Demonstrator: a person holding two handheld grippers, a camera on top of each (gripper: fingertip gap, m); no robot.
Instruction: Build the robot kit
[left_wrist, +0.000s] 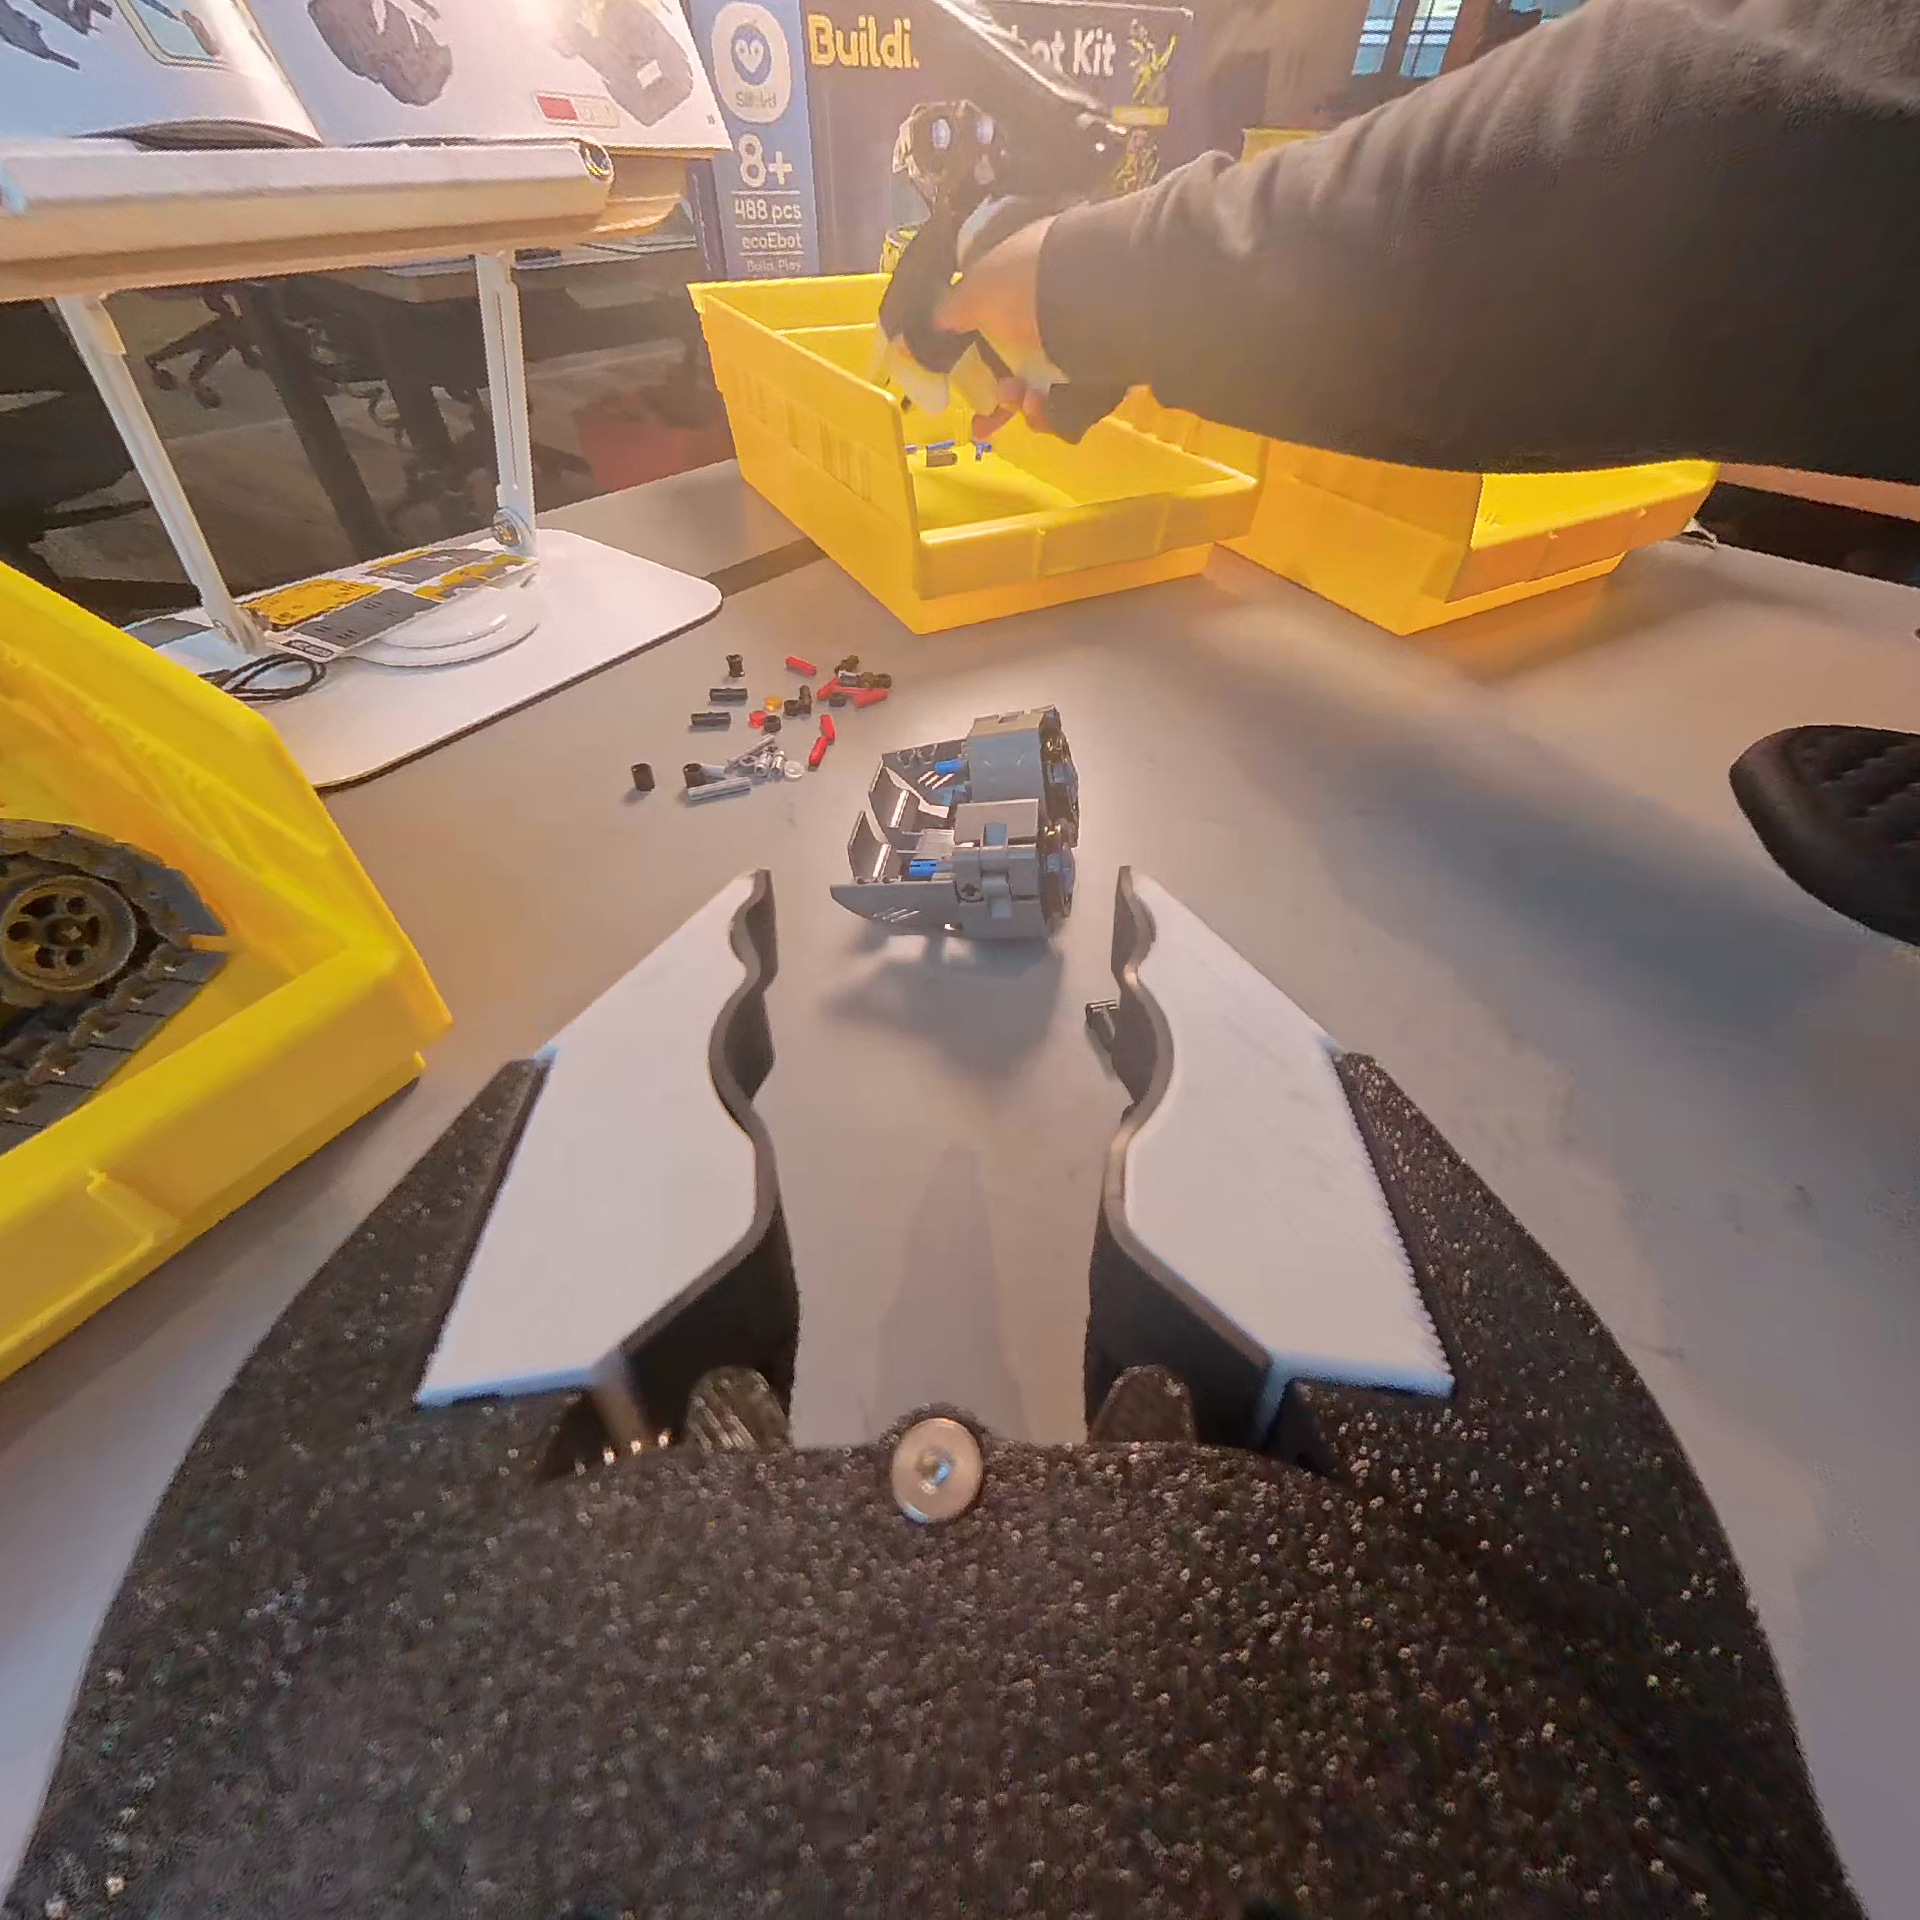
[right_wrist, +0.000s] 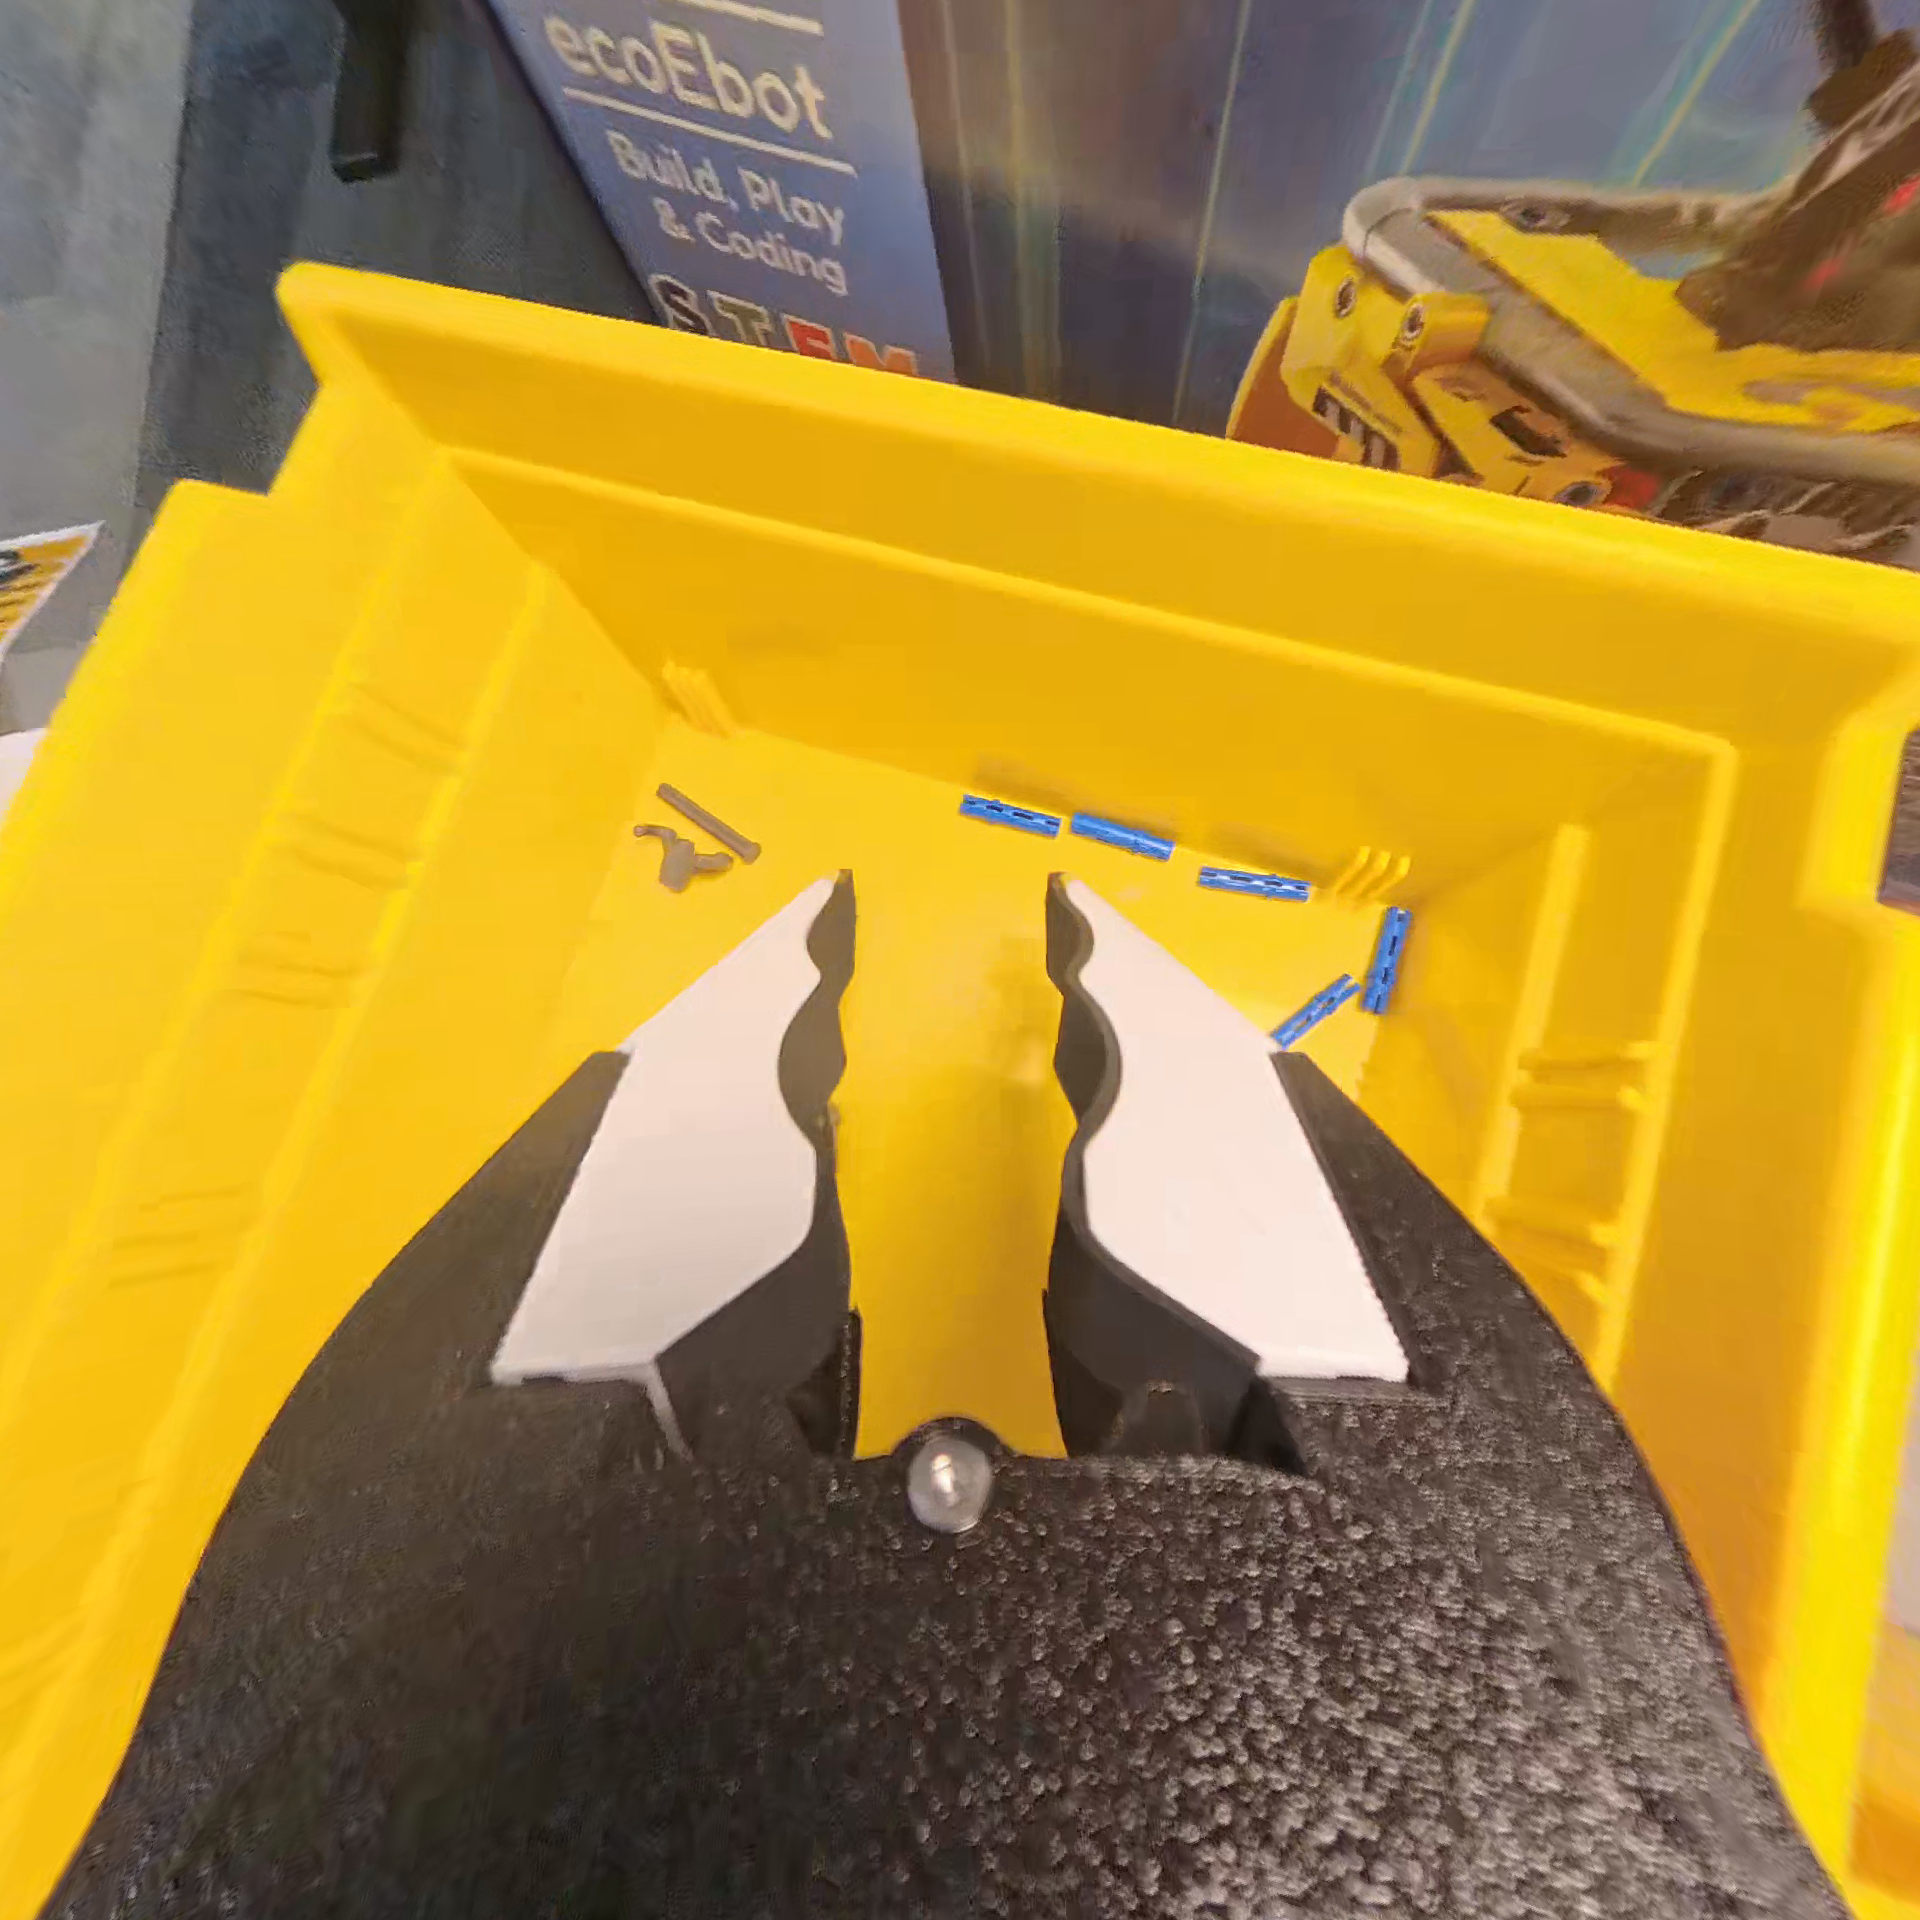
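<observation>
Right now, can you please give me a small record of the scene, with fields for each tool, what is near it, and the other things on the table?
left tool: open, holds nothing, low over the grey table
nearest to left tool: grey block model, just ahead of the tips; small black piece beside the right finger
right tool: open, holds nothing, inside the yellow bin
in that bin: blue pins along the far wall; two grey pieces at left
elsewhere: loose small parts; left bin with tracked wheel; booklet stand

Grey tabletop (left_wrist: 1299, 727), warm light; dim office chairs (left_wrist: 197, 343) beyond it.
</observation>
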